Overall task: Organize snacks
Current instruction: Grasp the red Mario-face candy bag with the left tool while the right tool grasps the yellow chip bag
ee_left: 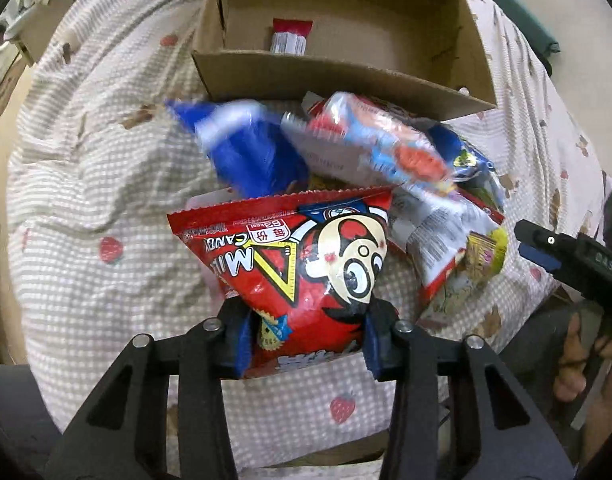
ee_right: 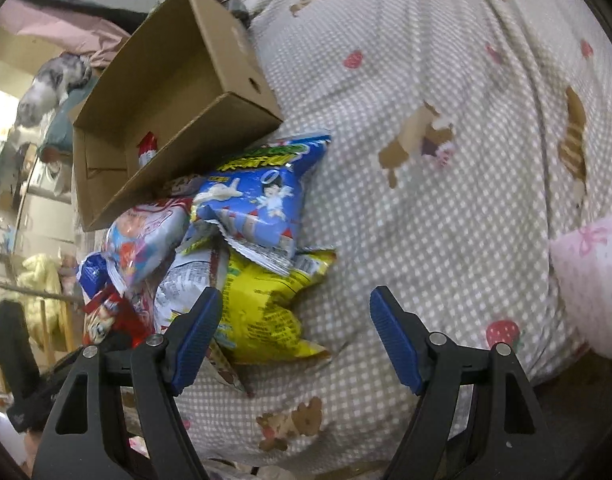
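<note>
My left gripper (ee_left: 306, 334) is shut on a red milk candy bag (ee_left: 302, 268), lifted a little above the bed. Behind it lies a pile of snack bags: a blue bag (ee_left: 242, 148), a red and blue bag (ee_left: 369, 140) and a white and yellow bag (ee_left: 461, 248). A cardboard box (ee_left: 337, 76) beyond the pile holds one small red packet (ee_left: 290, 34). My right gripper (ee_right: 296, 328) stands open over the checked bedspread, beside a yellow bag (ee_right: 266, 308). A blue bag (ee_right: 262, 192) and the box (ee_right: 210, 120) lie further off.
The checked bedspread (ee_left: 86, 184) with strawberry prints covers the bed. A pink bundle (ee_right: 593, 280) sits at the right edge in the right wrist view. The other gripper's tip (ee_left: 545, 248) and a hand (ee_left: 577, 356) show at the right in the left wrist view.
</note>
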### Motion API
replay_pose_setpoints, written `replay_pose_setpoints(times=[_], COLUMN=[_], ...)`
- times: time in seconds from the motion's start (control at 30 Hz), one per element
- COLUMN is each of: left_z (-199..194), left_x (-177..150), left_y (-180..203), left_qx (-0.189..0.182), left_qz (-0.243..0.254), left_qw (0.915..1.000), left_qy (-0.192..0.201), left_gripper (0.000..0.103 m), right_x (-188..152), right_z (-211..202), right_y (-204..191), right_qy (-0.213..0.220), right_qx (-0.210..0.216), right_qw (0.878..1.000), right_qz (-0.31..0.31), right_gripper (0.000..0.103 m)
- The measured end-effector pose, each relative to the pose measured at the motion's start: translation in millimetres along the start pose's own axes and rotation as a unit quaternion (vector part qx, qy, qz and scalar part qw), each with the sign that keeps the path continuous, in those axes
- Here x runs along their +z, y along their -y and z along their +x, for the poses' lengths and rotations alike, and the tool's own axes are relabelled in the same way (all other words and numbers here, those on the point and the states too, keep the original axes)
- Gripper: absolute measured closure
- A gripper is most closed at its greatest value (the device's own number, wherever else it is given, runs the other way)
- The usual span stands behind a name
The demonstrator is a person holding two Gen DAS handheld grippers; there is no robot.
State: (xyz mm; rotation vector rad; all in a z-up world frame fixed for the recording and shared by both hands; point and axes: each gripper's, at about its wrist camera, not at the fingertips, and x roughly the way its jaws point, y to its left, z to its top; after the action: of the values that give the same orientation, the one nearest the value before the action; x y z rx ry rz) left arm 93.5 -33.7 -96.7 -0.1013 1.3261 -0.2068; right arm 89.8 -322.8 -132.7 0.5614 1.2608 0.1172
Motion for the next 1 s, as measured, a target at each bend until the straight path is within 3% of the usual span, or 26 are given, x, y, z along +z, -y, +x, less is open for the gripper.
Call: replay_pose_setpoints(times=[0.07,0.17,0.33,0.4,0.57,0.73,0.77,0.8,0.83,1.0], left_z=[-10,-26,-63,-60,-34,-31,-31,-31,-31,-35], left_x=[2,-1,-3,1,3,2,2,2,2,2], left_y=[4,12,11,3,-15,-18,-18,-17,-17,-19], left_qx=[0.008,-0.009,0.005,0.004,-0.008,0.008,0.006,0.006,0.005,0.0], left_qz=[0.014,0.024,0.054,0.038,-0.019,-0.025,-0.026,-0.027,-0.026,-0.034], left_qw=[0.9997,0.999,0.991,0.9919,0.9973,0.9969,0.9969,0.9969,0.9969,0.9962], left_qy=[0.016,0.037,0.122,0.121,0.07,0.074,0.074,0.074,0.074,0.08], left_gripper=[0.064,0.064,0.064,0.064,0.064,0.064,0.064,0.064,0.064,0.064], right_x=[-2,-5,-12,-11,0,0,-1,-2,-7,-25], right_z=[0,4,26,37,54,69,67,67,66,39], right_y=[1,-4,-26,-35,-48,-47,-44,-50,-58,-71], right_qy=[-0.015,-0.026,-0.065,-0.073,-0.072,-0.094,-0.093,-0.091,-0.089,-0.072], right_qx=[0.004,0.008,0.011,0.002,-0.011,0.0,-0.001,0.001,0.0,0.006], right_qw=[1.0,0.999,0.996,0.995,0.993,0.993,0.993,0.992,0.991,0.989], right_qz=[-0.004,-0.02,-0.06,-0.073,-0.088,-0.066,-0.074,-0.086,-0.101,-0.125], right_gripper=[0.024,0.025,0.025,0.026,0.031,0.031,0.033,0.053,0.058,0.064])
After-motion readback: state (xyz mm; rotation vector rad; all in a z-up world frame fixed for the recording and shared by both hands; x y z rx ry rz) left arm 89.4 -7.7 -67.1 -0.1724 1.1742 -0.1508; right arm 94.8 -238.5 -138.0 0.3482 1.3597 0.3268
